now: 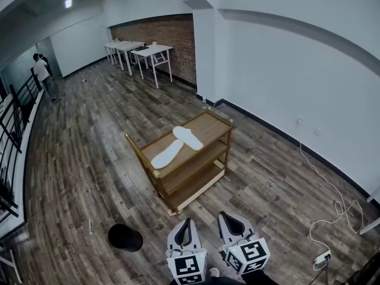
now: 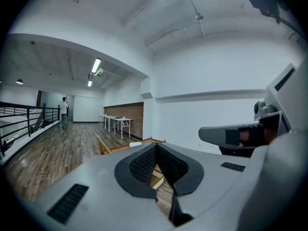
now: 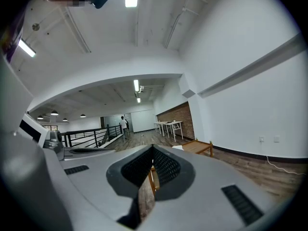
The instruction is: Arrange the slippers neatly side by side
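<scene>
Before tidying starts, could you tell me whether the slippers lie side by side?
No: on the cart, the far slipper lies at an angle to the near slipper, touching it.

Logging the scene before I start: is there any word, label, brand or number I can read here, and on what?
None: no view shows readable words or numbers.
The left tongs and right tongs carry only black-and-white square patterns, not letters.
The slippers on the cart look plain white, with no print visible.
</scene>
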Action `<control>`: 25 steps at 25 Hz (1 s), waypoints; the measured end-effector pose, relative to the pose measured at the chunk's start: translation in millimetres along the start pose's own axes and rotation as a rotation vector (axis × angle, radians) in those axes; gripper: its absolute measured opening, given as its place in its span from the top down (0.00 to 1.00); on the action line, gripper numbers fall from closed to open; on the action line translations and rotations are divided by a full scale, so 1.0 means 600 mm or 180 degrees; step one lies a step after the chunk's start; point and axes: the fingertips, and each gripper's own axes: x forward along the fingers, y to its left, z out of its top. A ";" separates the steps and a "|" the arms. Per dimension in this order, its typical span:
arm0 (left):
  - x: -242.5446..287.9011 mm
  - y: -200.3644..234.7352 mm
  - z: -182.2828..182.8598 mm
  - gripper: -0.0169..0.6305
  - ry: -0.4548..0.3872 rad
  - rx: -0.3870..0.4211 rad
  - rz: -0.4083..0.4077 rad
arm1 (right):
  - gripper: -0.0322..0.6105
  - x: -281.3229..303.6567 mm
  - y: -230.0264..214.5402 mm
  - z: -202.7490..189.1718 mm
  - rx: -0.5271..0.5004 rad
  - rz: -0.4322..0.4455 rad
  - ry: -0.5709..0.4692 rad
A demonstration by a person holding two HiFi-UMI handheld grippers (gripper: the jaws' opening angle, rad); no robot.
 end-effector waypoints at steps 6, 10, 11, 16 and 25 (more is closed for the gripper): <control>0.054 0.003 0.006 0.99 0.0016 0.0048 -0.0103 | 0.95 0.036 -0.035 0.007 0.0044 -0.0111 0.0000; 0.101 0.009 0.012 0.99 0.0036 0.0061 -0.0171 | 0.95 0.075 -0.058 0.015 0.0053 -0.0154 0.0007; 0.114 0.011 0.012 0.99 0.0058 0.0077 -0.0196 | 0.95 0.087 -0.064 0.018 0.0053 -0.0165 0.0008; 0.176 0.033 0.025 0.99 0.0039 0.0040 -0.0274 | 0.95 0.151 -0.084 0.031 0.0043 -0.0218 0.0028; 0.271 0.088 0.044 0.99 0.0024 0.0152 -0.0389 | 0.95 0.254 -0.106 0.054 0.0019 -0.0304 -0.0043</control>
